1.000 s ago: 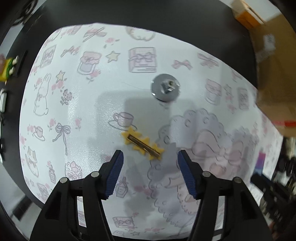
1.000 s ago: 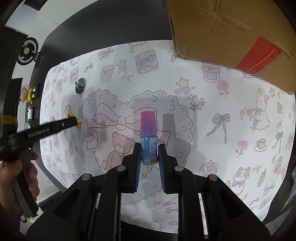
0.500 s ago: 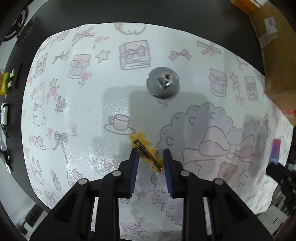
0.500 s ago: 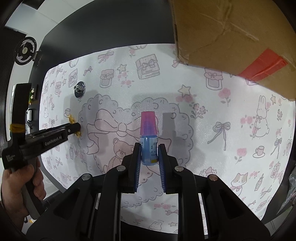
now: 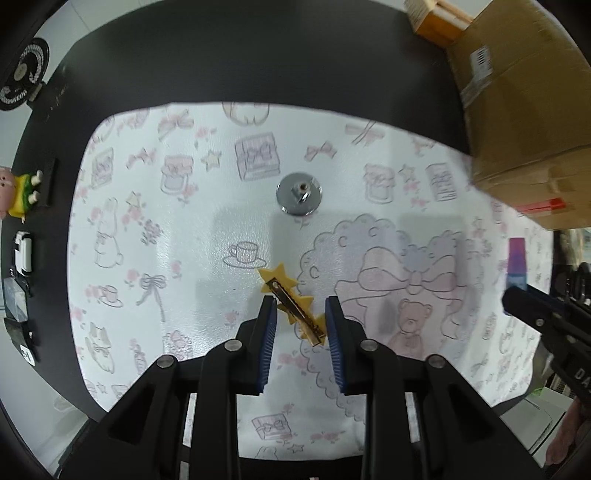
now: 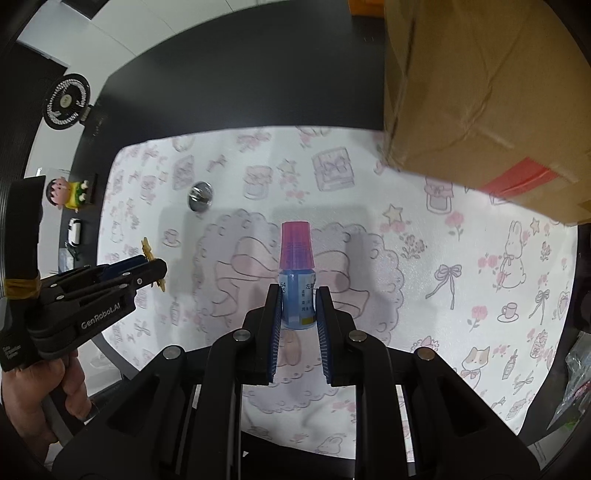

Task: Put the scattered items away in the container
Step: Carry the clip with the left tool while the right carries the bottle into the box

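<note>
A yellow star-shaped hair clip (image 5: pixel 291 306) with a gold metal bar sits between the blue pads of my left gripper (image 5: pixel 300 307), which is shut on it a little above the patterned mat (image 5: pixel 184 258). The right wrist view shows that gripper (image 6: pixel 157 267) at the left with the clip's ends (image 6: pixel 147 246) sticking out. My right gripper (image 6: pixel 298 295) is shut on a small blue bottle with a pink cap (image 6: pixel 297 258), held upright over the mat. The brown cardboard box (image 6: pixel 480 92) with red tape looms at the upper right, close to the bottle.
A shiny metal disc (image 5: pixel 299 194) lies on the mat beyond the clip. A small fan (image 6: pixel 66 101) and a toy figurine (image 6: pixel 68 192) stand on the black table left of the mat. An orange box (image 5: pixel 432 18) sits behind the cardboard box (image 5: pixel 524 103).
My left gripper went from open around the hair clip to shut on it, then rose with it. My right gripper, still holding the bottle, moved closer to the cardboard box.
</note>
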A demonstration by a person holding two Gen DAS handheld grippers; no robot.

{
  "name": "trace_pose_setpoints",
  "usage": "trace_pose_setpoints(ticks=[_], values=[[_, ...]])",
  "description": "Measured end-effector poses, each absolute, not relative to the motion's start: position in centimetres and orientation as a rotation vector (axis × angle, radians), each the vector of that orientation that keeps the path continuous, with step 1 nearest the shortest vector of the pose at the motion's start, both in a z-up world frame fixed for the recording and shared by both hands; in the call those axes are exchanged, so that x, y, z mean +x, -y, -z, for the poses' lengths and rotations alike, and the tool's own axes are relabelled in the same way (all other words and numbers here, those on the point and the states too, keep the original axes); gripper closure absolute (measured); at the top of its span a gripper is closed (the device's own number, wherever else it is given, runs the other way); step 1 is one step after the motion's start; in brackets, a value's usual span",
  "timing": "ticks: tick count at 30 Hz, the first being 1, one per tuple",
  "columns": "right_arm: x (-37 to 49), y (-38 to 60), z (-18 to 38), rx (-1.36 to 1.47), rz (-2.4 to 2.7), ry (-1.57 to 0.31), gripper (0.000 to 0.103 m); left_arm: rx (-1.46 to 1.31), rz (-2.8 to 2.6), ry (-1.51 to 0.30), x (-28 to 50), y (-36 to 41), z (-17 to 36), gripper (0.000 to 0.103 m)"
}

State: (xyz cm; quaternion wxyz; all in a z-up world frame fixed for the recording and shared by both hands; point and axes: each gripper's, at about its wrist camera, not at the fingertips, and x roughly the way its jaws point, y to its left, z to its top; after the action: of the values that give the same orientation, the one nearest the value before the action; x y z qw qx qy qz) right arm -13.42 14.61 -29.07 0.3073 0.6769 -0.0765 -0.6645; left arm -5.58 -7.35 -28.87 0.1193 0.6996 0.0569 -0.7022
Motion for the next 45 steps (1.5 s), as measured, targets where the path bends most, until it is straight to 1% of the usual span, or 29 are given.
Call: trace_pose_setpoints(ticks=[3, 5, 7, 10, 15, 22, 29, 45], values=[[-13.2, -14.5, 27.2, 1.763, 1.778, 0.218, 0.084, 2.034, 2.1, -0.157, -5.9, 7.1, 26.8, 0.077], [-13.1, -14.6, 26.0, 1.745, 1.795, 0.223, 0.084, 2.027, 2.13, -0.157, -7.4, 5.5, 27.7, 0.077], [-13.1, -14.6, 24.6, 1.723, 1.814, 0.237, 0.084, 2.019, 2.161, -0.161, -7.3, 5.6, 25.9, 0.077], [-13.2, -14.9, 22.5, 1.699, 1.841, 0.263, 0.084, 2.005, 2.207, -0.15, -6.5, 7.0, 21.3, 0.077], [-13.2, -15.2, 19.3, 1.665, 1.879, 0.279, 0.084, 1.995, 2.28, -0.157, -7.1, 6.2, 18.1, 0.077], [-13.0, -16.0, 16.2, 1.63, 1.917, 0.291, 0.084, 1.975, 2.38, -0.152, -8.2, 5.0, 14.6, 0.077], [-13.3, -17.9, 15.1, 1.619, 1.948, 0.344, 0.084, 1.987, 2.435, -0.136, -9.8, 2.2, 14.0, 0.077], [-17.0, -25.5, 16.4, 1.643, 2.015, 0.461, 0.084, 2.002, 2.526, -0.089, -15.2, -5.4, 14.8, 0.077]])
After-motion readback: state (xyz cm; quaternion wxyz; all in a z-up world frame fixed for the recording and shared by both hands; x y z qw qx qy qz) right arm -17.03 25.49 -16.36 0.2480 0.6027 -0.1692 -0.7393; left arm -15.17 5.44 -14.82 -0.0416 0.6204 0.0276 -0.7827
